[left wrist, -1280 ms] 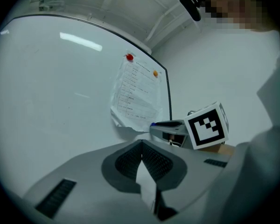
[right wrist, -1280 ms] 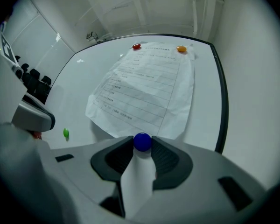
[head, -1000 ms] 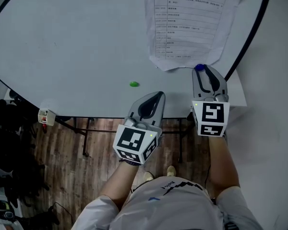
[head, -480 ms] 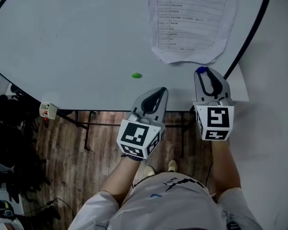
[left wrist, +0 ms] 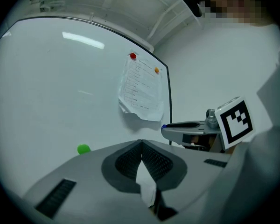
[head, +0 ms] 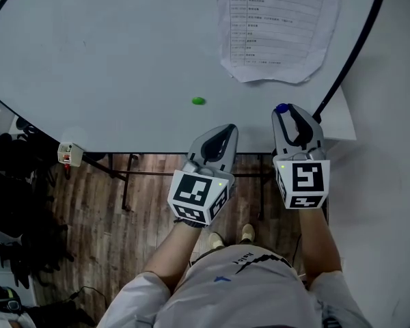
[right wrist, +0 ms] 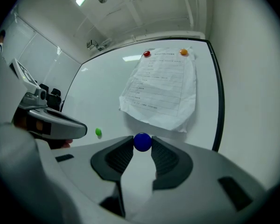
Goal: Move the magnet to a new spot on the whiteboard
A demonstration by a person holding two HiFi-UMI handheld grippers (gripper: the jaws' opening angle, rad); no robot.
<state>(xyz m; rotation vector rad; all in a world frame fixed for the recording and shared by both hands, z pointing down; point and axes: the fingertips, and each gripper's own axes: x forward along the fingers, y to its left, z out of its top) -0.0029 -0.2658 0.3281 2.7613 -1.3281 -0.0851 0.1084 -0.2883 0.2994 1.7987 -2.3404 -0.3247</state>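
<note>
A round blue magnet (right wrist: pixel 142 142) (head: pixel 281 108) sits pinched between the tips of my right gripper (right wrist: pixel 142 143) (head: pixel 285 112), held off the whiteboard (head: pixel 123 53) near its lower right corner. My left gripper (head: pixel 222 134) (left wrist: pixel 141 143) hangs beside it, shut and empty, just below the board's bottom edge. A small green magnet (head: pixel 198 101) (left wrist: pixel 83 149) (right wrist: pixel 98 132) sticks to the board above the left gripper. A printed sheet (head: pixel 277 26) (right wrist: pixel 161 90) hangs on the board's right side, pinned by a red magnet (right wrist: pixel 146 54) and an orange magnet (right wrist: pixel 184 52).
The whiteboard's black frame (head: pixel 352 53) runs along the right edge, next to a white wall (head: pixel 396 115). Under the board are wooden floor (head: pixel 123 224), black stand legs (head: pixel 123 183) and dark clutter (head: pixel 14 203) at the left. A small white holder (head: pixel 68 154) is clipped at the board's lower left edge.
Both grippers have drawn back slightly from the board. The blue magnet stays in the right gripper, and the sheet has slid upward in the head view.
</note>
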